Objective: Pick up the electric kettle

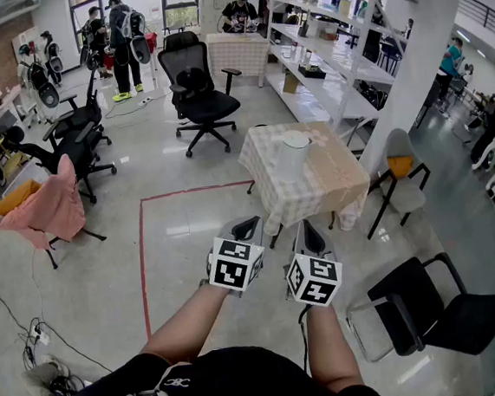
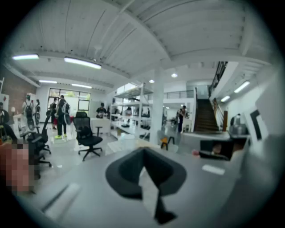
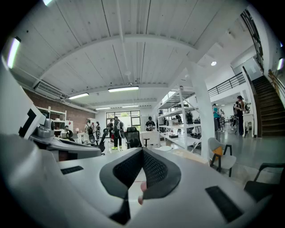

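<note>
a: so, where does the kettle (image 1: 295, 152) lie from the two claws?
b: it stands upright on the cloth-covered table (image 1: 334, 195), straight ahead and well apart from both. from the right claw (image 1: 313, 232) it sits at about twelve o'clock. from the left claw (image 1: 245, 230) it's nearer one o'clock.
a: which one is closer, then?
b: the right one, i judge, by a little, and it lines up better.
a: and the jaws?
b: both pairs are pressed together at the tips, with nothing between them. they would need to part before any grab.
a: which way does the handle face?
b: it's too small to tell from here, so that wants a look on the way in.
</note>
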